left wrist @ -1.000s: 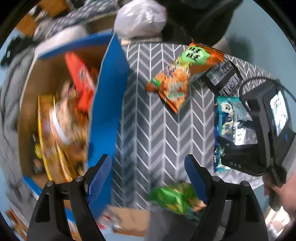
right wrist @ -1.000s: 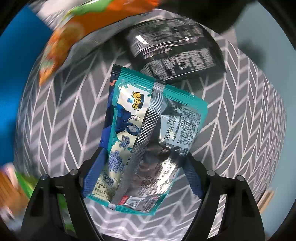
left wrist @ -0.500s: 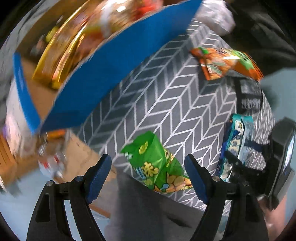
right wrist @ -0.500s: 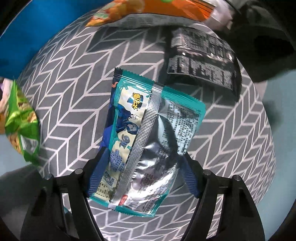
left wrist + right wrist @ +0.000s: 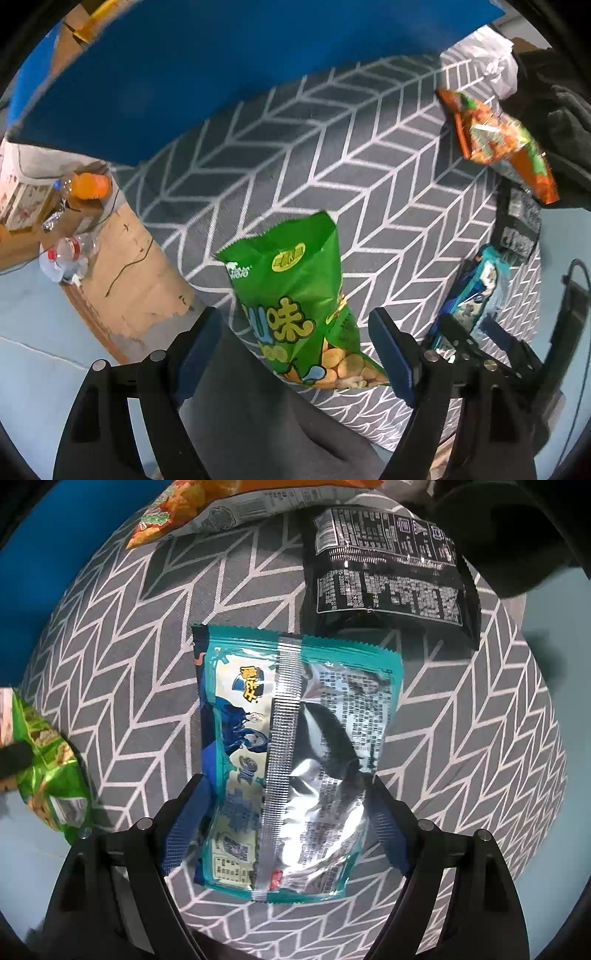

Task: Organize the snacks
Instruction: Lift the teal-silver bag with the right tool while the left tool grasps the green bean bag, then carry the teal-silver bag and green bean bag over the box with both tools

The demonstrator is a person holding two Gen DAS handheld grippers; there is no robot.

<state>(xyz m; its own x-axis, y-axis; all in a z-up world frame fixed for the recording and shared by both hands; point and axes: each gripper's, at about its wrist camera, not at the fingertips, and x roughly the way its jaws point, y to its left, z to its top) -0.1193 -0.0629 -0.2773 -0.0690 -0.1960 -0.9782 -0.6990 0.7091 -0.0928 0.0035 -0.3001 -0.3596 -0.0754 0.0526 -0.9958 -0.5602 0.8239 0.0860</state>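
Two claws point down at loose snacks on the chevron-cloth bench (image 5: 332, 155), seemingly lining up pickups: the left claw (image 5: 295, 343) stands apart, straddling the green bag (image 5: 295, 306), while the right claw (image 5: 288, 812), widening, flanks the teal packet (image 5: 291, 753). Only the left view shows the blue box (image 5: 221, 66) at 12 o'clock; only the right view shows the black packet (image 5: 388, 568) clearly, at 1 o'clock.

Cover: grey cloth (image 5: 332, 155) with white zigzag lines, spread over the table top.
Floor: pale blue (image 5: 33, 354).
Cardboard: flattened brown sheet (image 5: 125, 280) on the floor beside the table's edge.
Bottles: an orange drink bottle (image 5: 88, 184) and a clear plastic bottle (image 5: 66, 254) on the cardboard.
Far corner: crumpled white plastic bag (image 5: 487, 55).
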